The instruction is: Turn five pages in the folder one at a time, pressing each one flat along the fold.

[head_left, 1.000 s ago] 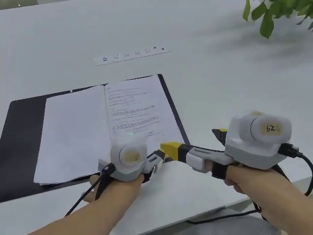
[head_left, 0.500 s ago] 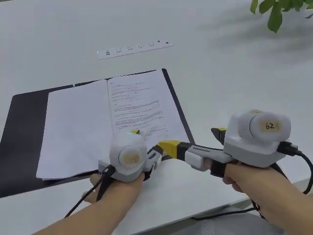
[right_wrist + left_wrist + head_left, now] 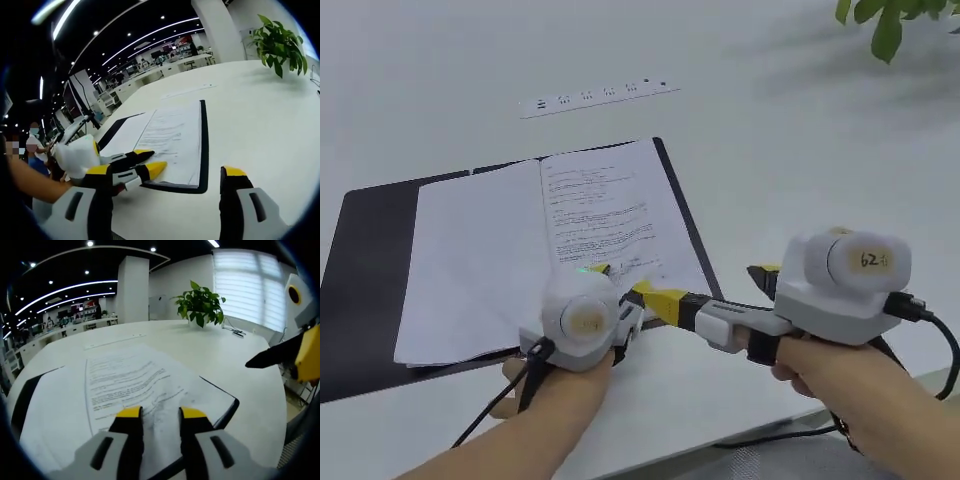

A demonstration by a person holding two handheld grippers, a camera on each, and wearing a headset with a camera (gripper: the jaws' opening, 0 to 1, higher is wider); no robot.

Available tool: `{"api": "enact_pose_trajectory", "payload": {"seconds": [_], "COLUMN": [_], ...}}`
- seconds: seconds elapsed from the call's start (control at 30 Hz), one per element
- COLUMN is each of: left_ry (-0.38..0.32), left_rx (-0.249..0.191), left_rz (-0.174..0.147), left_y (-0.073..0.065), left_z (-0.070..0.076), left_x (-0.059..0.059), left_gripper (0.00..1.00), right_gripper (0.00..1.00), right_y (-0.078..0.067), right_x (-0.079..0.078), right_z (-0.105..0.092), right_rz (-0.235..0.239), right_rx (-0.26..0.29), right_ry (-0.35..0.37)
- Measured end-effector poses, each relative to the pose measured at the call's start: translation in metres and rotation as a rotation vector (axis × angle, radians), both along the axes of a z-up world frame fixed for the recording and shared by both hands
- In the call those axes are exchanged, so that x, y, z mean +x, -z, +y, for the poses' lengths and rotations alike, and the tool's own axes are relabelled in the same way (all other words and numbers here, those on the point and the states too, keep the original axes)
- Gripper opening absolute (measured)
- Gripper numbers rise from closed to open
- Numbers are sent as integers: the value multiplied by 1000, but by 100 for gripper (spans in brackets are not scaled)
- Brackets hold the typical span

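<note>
– Where's the folder from where you stand?

– Lying open on the white table, black cover spread flat. A blank sheet lies on the 9 o'clock side of the fold and a printed page on the 3 o'clock side. A wide strip of bare cover shows out past the blank sheet, toward 9 o'clock.

– And the left gripper?

– Down at the 6 o'clock edge of the printed page, near its 5 o'clock corner. Its yellow-tipped jaws point toward 12 o'clock, up the page. They stand a narrow gap apart, and I can see print through that gap. I can't see anything pinched between them, and I cannot tell whether the tips touch the paper.

– The right gripper?

– At 3 o'clock of the left one, just off the folder's corner, aimed across toward 9 o'clock. Its jaws are spread wide with nothing in them. One yellow tip sits just beside the left gripper, and the other is over bare table.

– Anything else on the table?

– A white power strip at 12 o'clock, well beyond the folder, and the leaves of a plant at about 1 o'clock, at the far edge.
</note>
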State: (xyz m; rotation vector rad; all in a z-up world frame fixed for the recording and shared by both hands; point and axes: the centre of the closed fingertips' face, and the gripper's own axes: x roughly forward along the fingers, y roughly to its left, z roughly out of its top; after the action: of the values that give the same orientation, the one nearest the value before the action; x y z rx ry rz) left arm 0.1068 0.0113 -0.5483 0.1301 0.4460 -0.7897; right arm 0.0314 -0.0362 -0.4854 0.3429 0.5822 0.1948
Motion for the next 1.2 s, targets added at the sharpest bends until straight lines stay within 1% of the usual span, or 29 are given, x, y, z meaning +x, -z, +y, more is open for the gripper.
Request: {"api": "enact_pose_trajectory", "payload": {"seconds": [0.07, 0.1, 0.13, 0.17, 0.2, 0.23, 0.27, 0.4, 0.5, 0.57, 0.6, 0.67, 0.7, 0.73, 0.77, 0.8, 0.87, 0.9, 1.07, 1.1, 1.17, 1.2], "left_ry": [-1, -3, -50, -53, -29, -21, -18, -26, -26, -22, -18, -18, -18, -18, -18, -17, -17, -15, -17, -17, -19, -18], "left_rx": [1, 0, -11, -30, -12, -4, -14, -23, -28, -27, -26, -27, -27, -29, -30, -28, -32, -31, -36, -36, -39, -39], "left_rz": [3, 4, 26, 52, 32, 26, 34, 40, 41, 40, 37, 36, 35, 36, 35, 34, 36, 34, 37, 35, 36, 35], "left_y": [0, 0, 0, 1, 0, 0, 0, 0, 0, 0, 0, 0, 0, 0, 0, 0, 0, 0, 0, 1, 0, 1], "left_z": [0, 0, 5, 5, 4, 4, 3, 3, 3, 4, 3, 3, 4, 4, 4, 3, 3, 3, 4, 3, 4, 3], "left_x": [1, 2, 7, 7, 8, 7, 5, 5, 5, 5, 5, 5, 5, 5, 5, 5, 5, 5, 5, 5, 5, 5], "left_gripper": [25, 22, 14, 9, 8, 8, 7, 5, 5, 5, 5, 5, 5, 5, 5, 5, 5, 5, 5, 5, 5, 5], "right_gripper": [88, 88, 87, 87, 87, 87, 86, 81, 74, 67, 62, 58, 56, 54, 52, 50, 46, 45, 43, 43, 42, 42], "right_y": [0, 0, 1, 1, 2, 3, 3, 4, 3, 2, 1, 0, 1, 3, 6, 8, 10, 11, 20, 23, 28, 30], "right_x": [1, 1, 1, 2, 2, 2, 2, 3, 4, 4, 4, 6, 6, 6, 7, 7, 9, 10, 16, 18, 22, 23], "right_z": [1, 2, 3, 4, 5, 5, 6, 10, 15, 25, 29, 36, 39, 43, 45, 47, 53, 55, 53, 52, 50, 49], "right_rz": [-1, 0, 0, 3, 6, 6, 7, 15, 24, 49, 65, 84, 89, 103, 103, 112, 122, 130, 144, 144, 160, 158], "right_rx": [7, 8, 10, 15, 20, 24, 28, 60, 111, 222, 306, 403, 427, 442, 438, 449, 492, 517, 541, 549, 575, 576], "right_ry": [0, 0, -2, -3, -2, -1, -1, 4, 14, 38, 75, 107, 114, 111, 106, 110, 115, 129, 167, 182, 218, 229]}}
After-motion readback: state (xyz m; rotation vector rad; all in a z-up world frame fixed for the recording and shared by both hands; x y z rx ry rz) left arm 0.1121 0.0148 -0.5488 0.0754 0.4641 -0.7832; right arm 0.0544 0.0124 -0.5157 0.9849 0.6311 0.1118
